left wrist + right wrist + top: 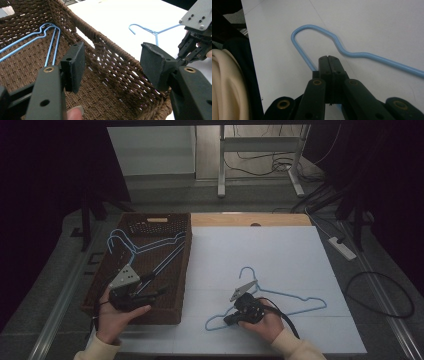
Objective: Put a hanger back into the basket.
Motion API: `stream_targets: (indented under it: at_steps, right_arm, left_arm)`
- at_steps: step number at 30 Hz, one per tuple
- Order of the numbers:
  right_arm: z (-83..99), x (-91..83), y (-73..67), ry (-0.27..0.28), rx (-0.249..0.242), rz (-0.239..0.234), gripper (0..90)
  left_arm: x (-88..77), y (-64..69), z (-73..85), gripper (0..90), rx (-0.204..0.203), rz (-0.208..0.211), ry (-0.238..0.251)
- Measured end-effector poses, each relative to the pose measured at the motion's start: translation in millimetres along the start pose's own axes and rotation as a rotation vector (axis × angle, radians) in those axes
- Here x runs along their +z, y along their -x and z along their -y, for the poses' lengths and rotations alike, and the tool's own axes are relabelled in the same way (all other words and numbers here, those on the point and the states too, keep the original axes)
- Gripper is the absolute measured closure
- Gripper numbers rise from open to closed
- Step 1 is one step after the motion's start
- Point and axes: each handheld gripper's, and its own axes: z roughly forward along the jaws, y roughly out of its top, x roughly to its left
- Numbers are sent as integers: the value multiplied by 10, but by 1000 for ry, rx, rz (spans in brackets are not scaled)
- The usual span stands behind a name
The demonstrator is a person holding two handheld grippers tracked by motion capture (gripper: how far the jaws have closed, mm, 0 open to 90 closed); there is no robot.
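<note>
Right gripper view: my right claw (329,58) is clamped on the blue hanger (352,53), pinching the wire near one end loop. The hanger lies flat on the white surface (280,250), right of the basket (175,270). Left claw (112,65) stands wide with nothing between the pads, hovering over the basket's near corner, where more hangers (145,247) already lie.

Risks, as I judge them: the grip is far off-centre, so the hanger could swing or twist out on lift; the hook (246,271) could snag the wicker rim on the way in.

Surface is a white sheet on a wood top. The room is dim, with cables (385,295) and a power strip (342,247) on the floor.
</note>
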Motion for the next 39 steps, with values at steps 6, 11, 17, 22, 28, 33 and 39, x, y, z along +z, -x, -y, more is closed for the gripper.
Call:
stream_targets:
  at_steps: [6, 11, 17, 22, 28, 33, 39]
  right_arm:
    - [21, -8, -13, -6, -4, -11, 900]
    - [53, -22, -24, -7, -6, -20, 900]
    - [43, -158, 17, 78, -13, 24, 900]
    - [121, -552, 176, 222, 34, 133, 900]
    - [445, -895, 340, 307, 110, 232, 900]
    - [705, -1025, 422, 321, 162, 282, 900]
    - [873, -1114, 481, 330, 196, 313, 900]
  left_arm:
    - [-4, -2, 3, 384, -2, 0, -1]
    - [-1, 1, 2, 384, -2, 1, 0]
    - [5, 2, 4, 384, -1, 0, 0]
    - [8, 3, 8, 384, -2, 1, -1]
    - [18, -1, 18, 385, -5, 1, -4]
    - [36, 8, 24, 384, -6, 3, -7]
    - [40, 12, 28, 385, -8, 5, -9]
